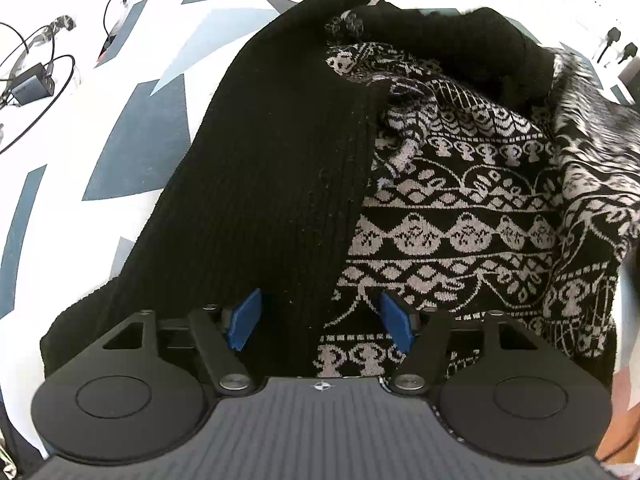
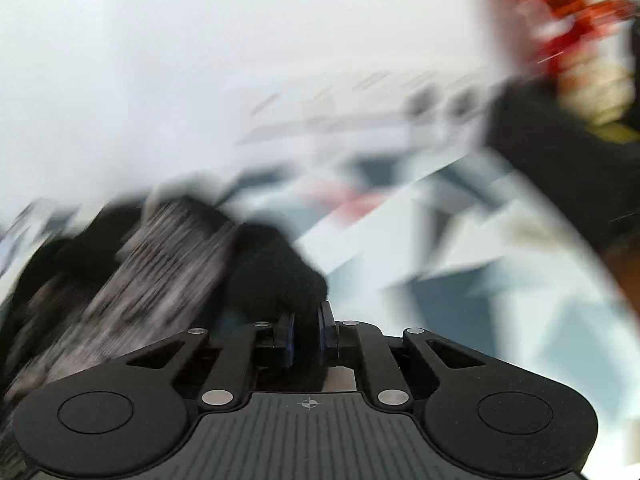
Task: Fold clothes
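Observation:
A black knit sweater with a black-and-white patterned panel lies on the white and grey-blue table cover. My left gripper is open, its blue pads spread just above the sweater's near edge, where plain black meets pattern. In the heavily blurred right wrist view, my right gripper is shut on a black fold of the sweater, with the patterned part trailing to the left.
Black cables and a small adapter lie at the far left of the table. Plugs sit on the white surface at far right. Blurred red and black shapes stand at upper right in the right wrist view.

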The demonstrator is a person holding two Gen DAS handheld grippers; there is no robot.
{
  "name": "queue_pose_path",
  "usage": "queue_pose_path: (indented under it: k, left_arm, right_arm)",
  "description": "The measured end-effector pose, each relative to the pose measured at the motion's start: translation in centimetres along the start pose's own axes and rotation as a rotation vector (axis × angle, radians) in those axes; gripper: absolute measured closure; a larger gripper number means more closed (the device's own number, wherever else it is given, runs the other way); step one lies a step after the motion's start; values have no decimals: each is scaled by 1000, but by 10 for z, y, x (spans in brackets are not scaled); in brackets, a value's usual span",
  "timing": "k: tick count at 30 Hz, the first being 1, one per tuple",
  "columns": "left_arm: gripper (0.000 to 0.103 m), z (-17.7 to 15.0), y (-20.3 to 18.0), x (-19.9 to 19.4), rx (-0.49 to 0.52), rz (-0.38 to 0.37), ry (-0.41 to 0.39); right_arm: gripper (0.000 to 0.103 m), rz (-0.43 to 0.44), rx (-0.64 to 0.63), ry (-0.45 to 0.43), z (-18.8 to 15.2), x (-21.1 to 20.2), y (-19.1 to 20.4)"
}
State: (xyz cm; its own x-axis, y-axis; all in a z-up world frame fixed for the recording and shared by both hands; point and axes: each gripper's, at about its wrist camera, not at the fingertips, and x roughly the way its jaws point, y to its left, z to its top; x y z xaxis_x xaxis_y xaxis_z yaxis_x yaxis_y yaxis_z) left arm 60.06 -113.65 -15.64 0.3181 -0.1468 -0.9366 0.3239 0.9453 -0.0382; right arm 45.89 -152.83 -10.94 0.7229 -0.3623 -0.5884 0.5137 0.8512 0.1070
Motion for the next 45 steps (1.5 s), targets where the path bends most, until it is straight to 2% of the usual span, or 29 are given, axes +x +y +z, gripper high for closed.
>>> queue_pose_path:
  k: [2,7,10,11,14,15,18,20,23,24,27,31,33,36,39,41,42,43,45]
  left_arm:
    - [32,0,-2,1,2,8,-1]
    - [15,-5,-6,5,15,5,-19]
    - [11,-9,-10,6,30,17,-25]
    - [11,-9,-9,6,25,16,-23]
    - [6,-12,-9,5,32,15,-18]
    - [4,-13,-10,5,43,15,-17]
    - [2,-24,-14,2,122,28,-32]
    - [2,-29,-12,-3,139,42,-44]
    - [2,-31,-3,-8,111,63,-41]
    - [2,-32,1,-9,96,64,-39]
    - [2,-31,8,-8,75,48,-33]
    - [2,-32,11,-10,89,70,-48]
    - [2,-33,16,-11,74,71,-61]
    - [2,-35,30,-8,39,83,-71]
    - [1,-37,39,-8,36,90,-87]
    - [6,-36,41,-10,36,93,-105]
    - [23,-35,42,-12,32,97,-115]
    - [53,-34,43,-15,27,102,-126]
    - [70,-29,50,-22,-3,132,-148]
  right_arm:
    - [94,-84,54,-60,11,-4,-24]
    - [93,-20,193,19,6,2,-44]
    - [92,-16,303,76,-10,23,-35]
    - [91,-41,360,89,-14,31,-35]
    - [80,-145,466,143,-20,46,-39]
    - [73,-172,469,146,-21,48,-36]
    - [66,-168,383,83,-22,29,-17]
    - [55,-102,367,20,-24,11,-7]
    - [54,22,364,-21,-25,-9,6]
    - [53,74,357,-8,-25,-11,13]
    - [47,259,339,114,-26,-9,41]
    - [47,412,354,243,-31,-10,77]
    - [47,459,310,267,-28,-15,96]
    - [47,512,234,220,-20,-26,119]
    - [47,546,196,209,-7,-26,137]
    - [47,566,182,204,2,-24,148]
    - [47,576,182,199,8,-24,153]
    - [47,582,177,193,14,-24,157]
    - [47,595,153,173,28,-22,167]
